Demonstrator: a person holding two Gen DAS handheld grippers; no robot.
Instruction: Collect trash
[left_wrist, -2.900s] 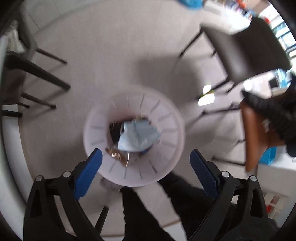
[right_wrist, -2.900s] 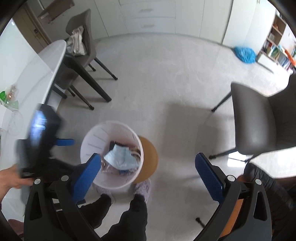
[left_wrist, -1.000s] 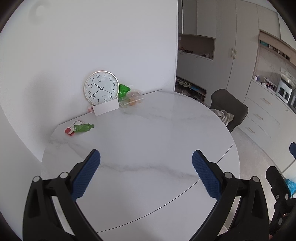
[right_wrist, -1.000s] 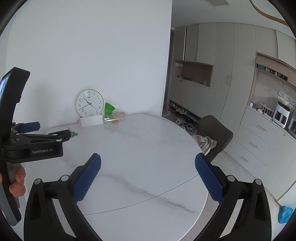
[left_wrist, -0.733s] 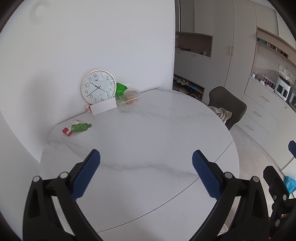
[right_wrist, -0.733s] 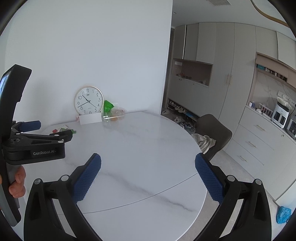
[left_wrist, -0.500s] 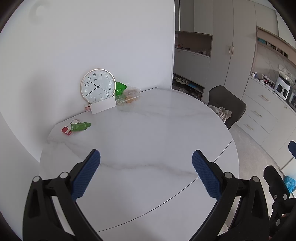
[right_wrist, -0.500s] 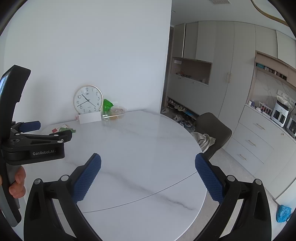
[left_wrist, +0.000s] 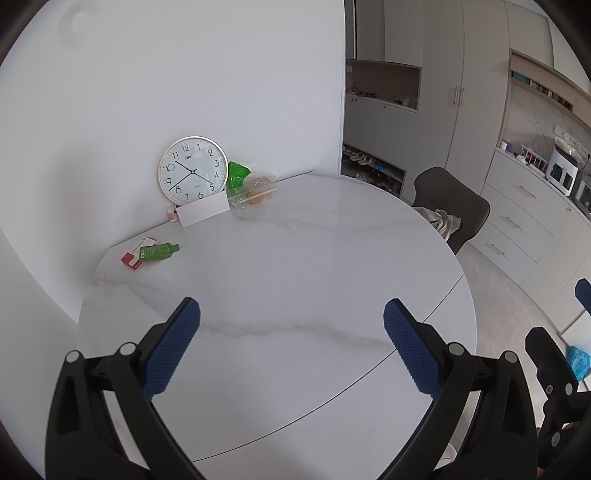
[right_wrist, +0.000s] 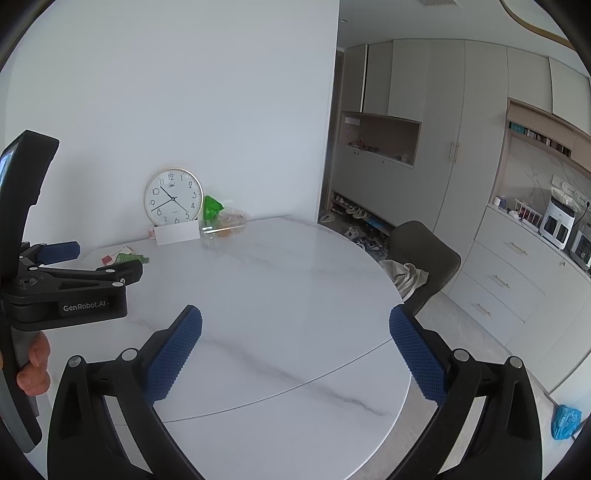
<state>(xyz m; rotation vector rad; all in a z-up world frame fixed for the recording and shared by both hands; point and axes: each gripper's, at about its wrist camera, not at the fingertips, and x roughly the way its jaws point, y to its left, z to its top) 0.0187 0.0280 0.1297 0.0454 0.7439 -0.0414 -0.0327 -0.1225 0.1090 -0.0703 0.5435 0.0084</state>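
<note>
On the white marble table, a green bottle lies against a red and white box at the far left. Further back, a green bag and a clear plastic container with food scraps sit beside a clock. My left gripper hovers open and empty over the near part of the table. My right gripper is also open and empty, to its right. The same green bag and container show in the right wrist view. No bin is in view.
A round clock leans on the wall behind a white card. A dark chair with a cloth over it stands at the table's far right edge. Cabinets line the right wall. A blue bag lies on the floor.
About three seconds ago both grippers pointed down at a white bin holding a blue mask. They now face the table. Over the last second the views barely shifted, and both stayed open.
</note>
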